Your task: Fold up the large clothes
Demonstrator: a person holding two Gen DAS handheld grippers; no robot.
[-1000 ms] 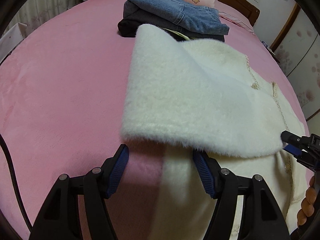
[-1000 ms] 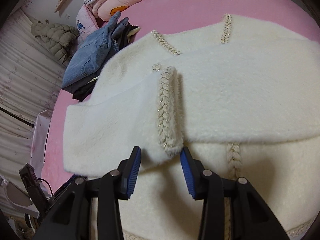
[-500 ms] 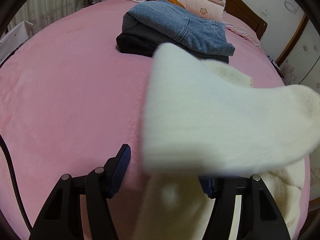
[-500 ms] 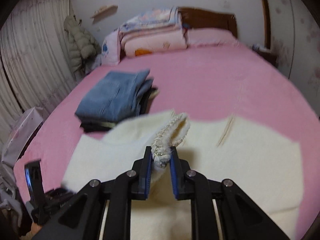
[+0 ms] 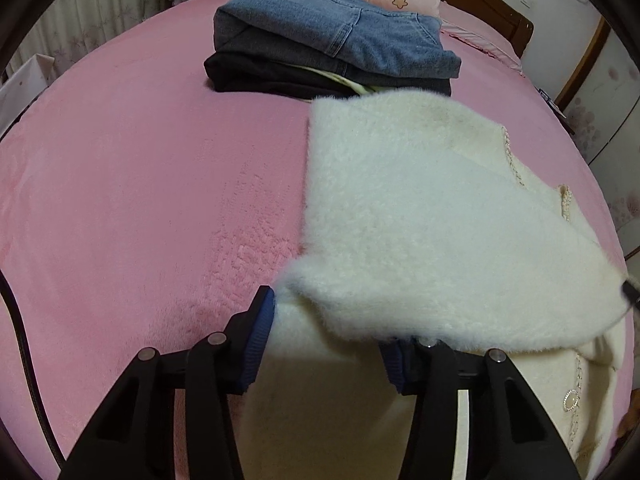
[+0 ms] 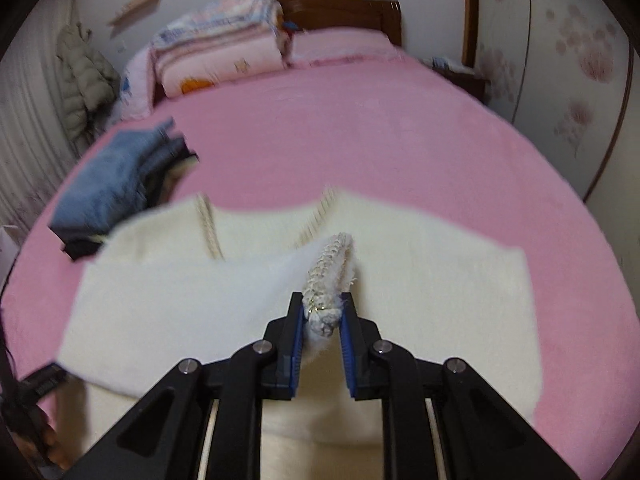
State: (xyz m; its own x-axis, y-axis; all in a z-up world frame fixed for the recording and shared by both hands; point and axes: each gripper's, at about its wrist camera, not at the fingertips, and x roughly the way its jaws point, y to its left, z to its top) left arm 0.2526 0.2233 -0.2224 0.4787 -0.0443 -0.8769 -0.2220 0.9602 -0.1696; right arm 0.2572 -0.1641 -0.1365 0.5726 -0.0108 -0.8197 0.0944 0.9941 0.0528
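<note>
The right gripper (image 6: 320, 316) pinches the fluffy cream cardigan's (image 5: 420, 208) braided cuff (image 6: 330, 276), the sleeve stretching leftward toward the left gripper (image 5: 326, 344), whose jaws are closing around the hem.

Home bedroom: pink plush bedspread (image 6: 360, 128), dark wooden headboard (image 6: 340, 4), stacked pink patterned quilts (image 6: 216, 52) (folded at the bedhead), flower-printed wardrobe doors (image 6: 576, 60).

Both wrist cameras look steeply down along their tools, close over the bed (image 5: 120, 200). They share the cream coat (image 5: 420, 208) and the folded jeans (image 6: 104, 184) toward the headboard (image 6: 340, 8).
</note>
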